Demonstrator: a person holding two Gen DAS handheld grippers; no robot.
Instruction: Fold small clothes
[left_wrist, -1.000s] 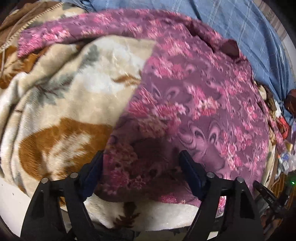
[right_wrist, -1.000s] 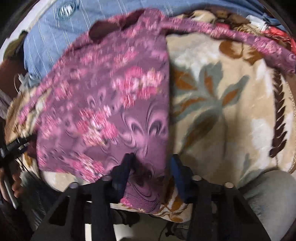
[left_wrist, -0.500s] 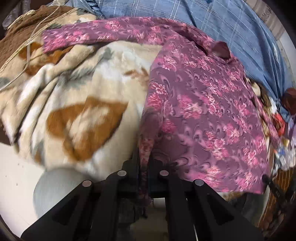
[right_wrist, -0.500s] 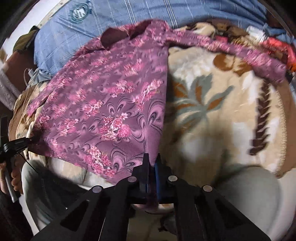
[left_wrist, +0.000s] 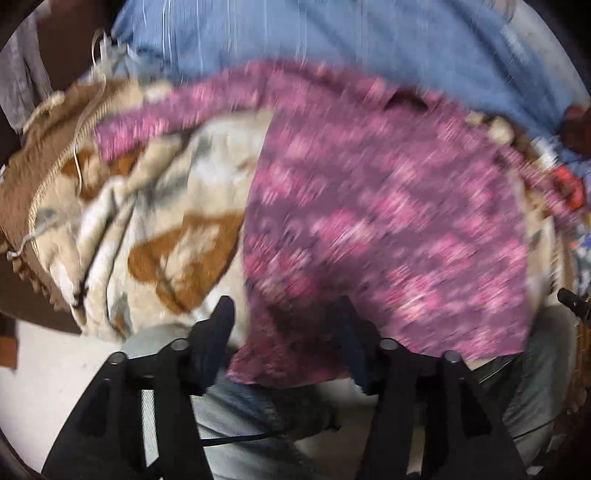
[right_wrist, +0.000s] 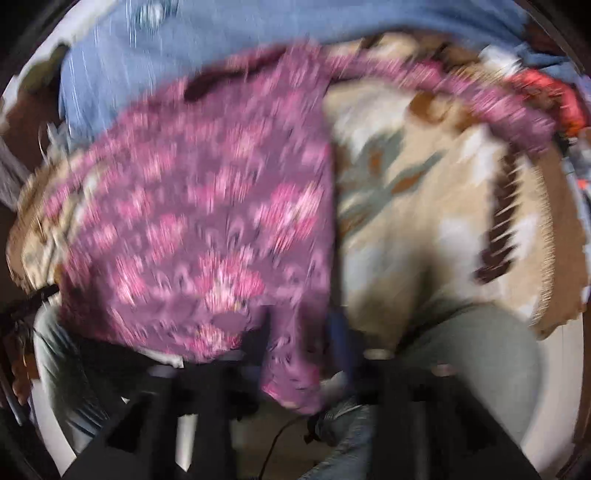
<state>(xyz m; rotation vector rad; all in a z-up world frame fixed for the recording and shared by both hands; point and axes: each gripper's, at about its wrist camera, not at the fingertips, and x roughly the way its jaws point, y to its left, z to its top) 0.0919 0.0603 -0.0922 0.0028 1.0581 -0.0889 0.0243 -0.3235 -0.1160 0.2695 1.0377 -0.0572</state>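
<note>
Purple floral shirt (left_wrist: 388, 221), thin and limp, lies on a fleece blanket (left_wrist: 166, 221). Left tool (left_wrist: 284, 325) is spread apart around the hem's corner; right tool (right_wrist: 299, 332) likewise. Best gripped at hem corners.

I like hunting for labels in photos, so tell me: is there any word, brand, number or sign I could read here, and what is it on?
No text can be read; both views are motion-blurred.
Round emblem on the blue striped cloth: it may carry lettering, but it is too blurred and small to read.
Purple floral shirt: only a flower pattern, no label showing.
Cream leaf-print blanket: pattern only, no writing.
</note>
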